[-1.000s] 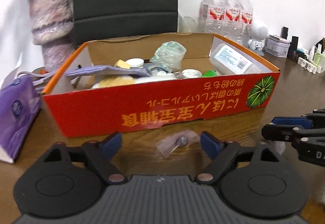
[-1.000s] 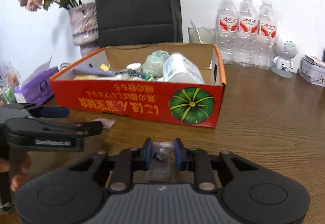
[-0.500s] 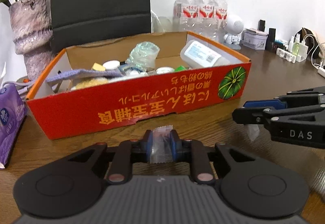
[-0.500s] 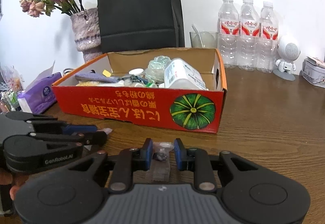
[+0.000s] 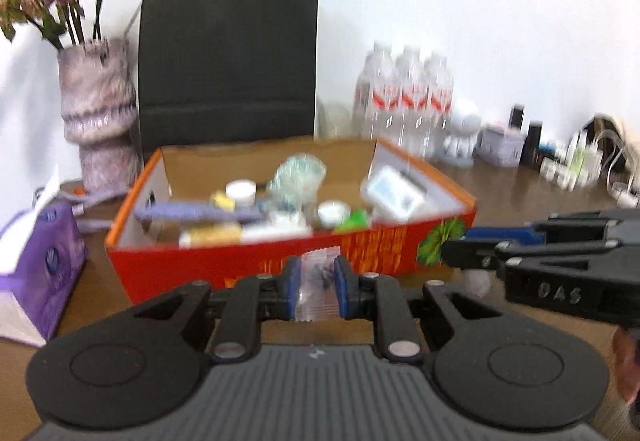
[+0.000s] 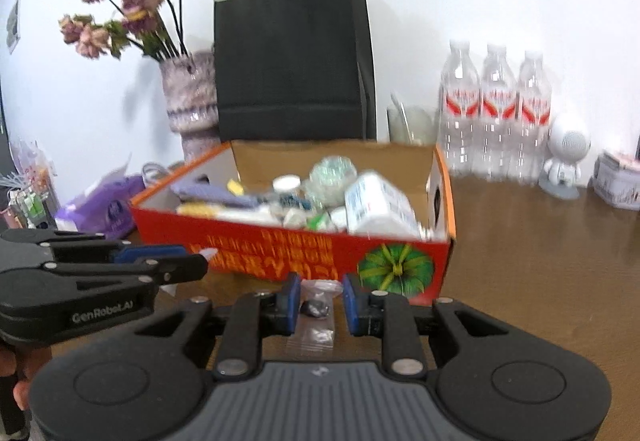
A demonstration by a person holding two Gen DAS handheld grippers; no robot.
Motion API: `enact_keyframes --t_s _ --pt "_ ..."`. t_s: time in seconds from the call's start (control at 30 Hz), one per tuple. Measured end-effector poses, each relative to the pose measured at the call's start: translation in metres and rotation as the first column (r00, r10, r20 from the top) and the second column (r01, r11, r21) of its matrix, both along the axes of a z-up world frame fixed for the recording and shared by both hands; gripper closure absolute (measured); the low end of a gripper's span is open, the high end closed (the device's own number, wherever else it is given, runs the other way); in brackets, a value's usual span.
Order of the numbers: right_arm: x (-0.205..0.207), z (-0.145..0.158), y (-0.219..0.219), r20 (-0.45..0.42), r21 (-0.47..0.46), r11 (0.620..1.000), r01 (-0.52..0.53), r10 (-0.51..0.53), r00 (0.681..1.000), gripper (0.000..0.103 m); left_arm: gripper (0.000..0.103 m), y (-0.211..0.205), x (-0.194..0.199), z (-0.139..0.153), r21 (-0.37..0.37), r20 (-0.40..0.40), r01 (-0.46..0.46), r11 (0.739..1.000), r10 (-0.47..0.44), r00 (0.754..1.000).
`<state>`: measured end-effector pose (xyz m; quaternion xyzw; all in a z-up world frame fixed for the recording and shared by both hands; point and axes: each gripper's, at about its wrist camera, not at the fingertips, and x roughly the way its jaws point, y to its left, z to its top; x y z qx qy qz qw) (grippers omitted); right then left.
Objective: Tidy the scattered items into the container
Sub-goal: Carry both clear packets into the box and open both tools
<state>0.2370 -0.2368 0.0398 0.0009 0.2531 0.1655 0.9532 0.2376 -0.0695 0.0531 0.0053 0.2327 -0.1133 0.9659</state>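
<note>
Holding one small clear plastic packet (image 5: 318,287) each, two grippers hover just in front of the red-and-orange cardboard box (image 5: 256,261) on the brown wooden table (image 6: 540,261). The left gripper (image 5: 317,291) has its blue-padded jaws pinching a transparent sachet with something dark inside. The right gripper (image 6: 319,303) clamps a second clear packet (image 6: 318,317) that also holds a small dark lump; its jaws stand slightly wider, yet the packet sits between them, raised off the table. Each gripper shows from the side in the other's view, jaws close together.

The box is one open tray printed with a single green pumpkin (image 6: 395,268) on its near wall. Inside lie one large white plastic bottle with a label (image 6: 378,205) on its side at the right end, one crumpled pale green plastic bag (image 6: 332,175), two round white lids (image 5: 240,191), one purple flat pouch (image 5: 196,213) and other small things too blurred to count.

Behind the box stand one black paper shopping bag (image 6: 292,61), one mottled purple-grey vase (image 6: 190,97) of dried pink roses, and three clear water bottles with red labels (image 6: 496,109) in a row. One white round robot figure (image 6: 564,157) stands right of the bottles, and one purple tissue pack (image 5: 38,273) lies left of the box.
</note>
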Motion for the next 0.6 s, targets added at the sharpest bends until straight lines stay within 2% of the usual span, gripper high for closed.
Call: enact_keyframes --t_s 0.1,0.23,0.43,0.6 --pt "0.004 0.015 0.006 0.038 -0.007 1.0 0.021 -0.02 0.999 0.081 0.084 0.005 0.008 0.015 -0.058 0.025 -0.018 0.998 0.019 0.999" --pt "0.019 0.03 0.014 0.077 -0.003 0.999 0.053 -0.053 0.996 0.081 0.084 0.009 0.022 0.029 -0.095 0.063 -0.059 0.994 0.065 0.996" --pt "0.056 0.045 0.027 0.105 0.049 0.996 0.07 -0.075 0.992 0.081 0.084 0.02 0.056 0.035 -0.119 0.086 -0.135 0.984 0.146 0.986" --pt "0.092 0.046 0.037 0.103 0.063 0.995 0.078 -0.084 0.991 0.081 0.084 0.026 0.088 0.03 -0.098 0.081 -0.181 0.978 0.189 0.979"
